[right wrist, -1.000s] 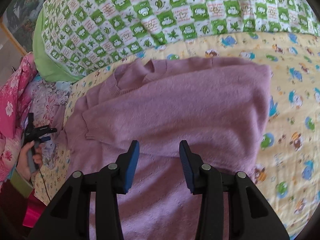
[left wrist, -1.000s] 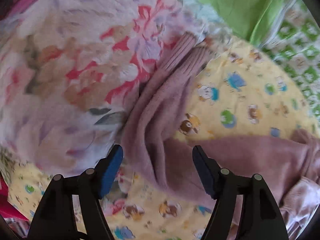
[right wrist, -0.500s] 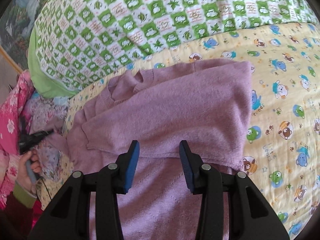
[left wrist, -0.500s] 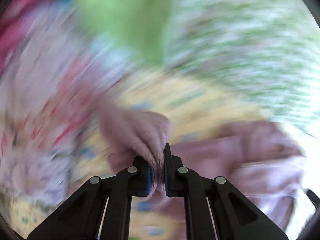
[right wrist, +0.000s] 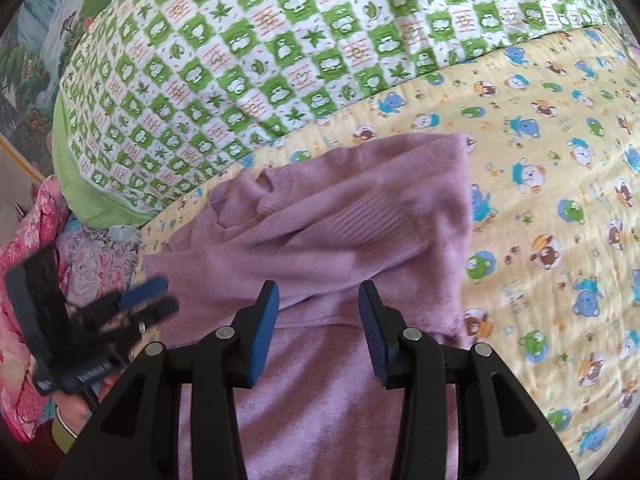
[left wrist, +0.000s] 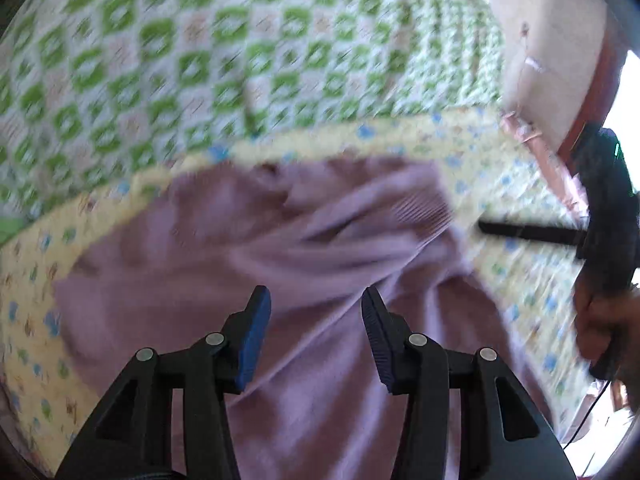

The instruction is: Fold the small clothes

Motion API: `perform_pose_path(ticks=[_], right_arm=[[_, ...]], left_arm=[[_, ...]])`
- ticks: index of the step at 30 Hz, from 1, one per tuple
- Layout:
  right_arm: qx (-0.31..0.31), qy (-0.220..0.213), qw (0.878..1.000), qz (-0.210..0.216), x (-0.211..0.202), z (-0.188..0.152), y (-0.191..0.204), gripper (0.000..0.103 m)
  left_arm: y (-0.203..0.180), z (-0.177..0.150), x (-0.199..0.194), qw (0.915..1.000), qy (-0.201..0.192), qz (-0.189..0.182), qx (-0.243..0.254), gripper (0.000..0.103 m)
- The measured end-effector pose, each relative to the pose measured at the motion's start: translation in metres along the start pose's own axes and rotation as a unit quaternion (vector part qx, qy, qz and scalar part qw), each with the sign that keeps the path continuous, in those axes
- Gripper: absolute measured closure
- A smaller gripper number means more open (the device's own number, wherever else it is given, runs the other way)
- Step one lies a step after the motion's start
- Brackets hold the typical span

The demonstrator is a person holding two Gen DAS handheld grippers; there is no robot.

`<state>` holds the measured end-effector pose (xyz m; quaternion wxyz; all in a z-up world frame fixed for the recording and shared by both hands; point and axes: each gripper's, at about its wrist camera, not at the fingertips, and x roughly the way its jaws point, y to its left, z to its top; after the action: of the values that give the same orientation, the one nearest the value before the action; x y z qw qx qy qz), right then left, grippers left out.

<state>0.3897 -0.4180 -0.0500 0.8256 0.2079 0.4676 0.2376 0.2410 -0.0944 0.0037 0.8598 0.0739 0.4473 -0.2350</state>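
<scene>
L gripper (left wrist: 316, 320) jaws apart, empty; R gripper (right wrist: 318, 316) same, over sweater (right wrist: 340, 232).

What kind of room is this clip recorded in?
Most likely a bedroom at home: the mauve sweater lies on a yellow cartoon-print bed sheet, with a green checked quilt bunched behind it and pink floral bedding at the side.
</scene>
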Motion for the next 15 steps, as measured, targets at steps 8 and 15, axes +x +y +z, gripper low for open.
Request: perform_pose_path(ticks=[8, 15], right_arm=[[0.001, 0.014, 1.0, -0.024, 0.041, 0.021, -0.024, 0.06], [-0.049, 0.05, 0.994, -0.083, 0.079, 0.035, -0.032, 0.056]], left_arm=[[0.084, -0.094, -0.001, 0.9933, 0.074, 0.075, -0.047, 0.054], [0.105, -0.116, 0.027, 0.9751, 0.089, 0.197, -0.052, 0.054]])
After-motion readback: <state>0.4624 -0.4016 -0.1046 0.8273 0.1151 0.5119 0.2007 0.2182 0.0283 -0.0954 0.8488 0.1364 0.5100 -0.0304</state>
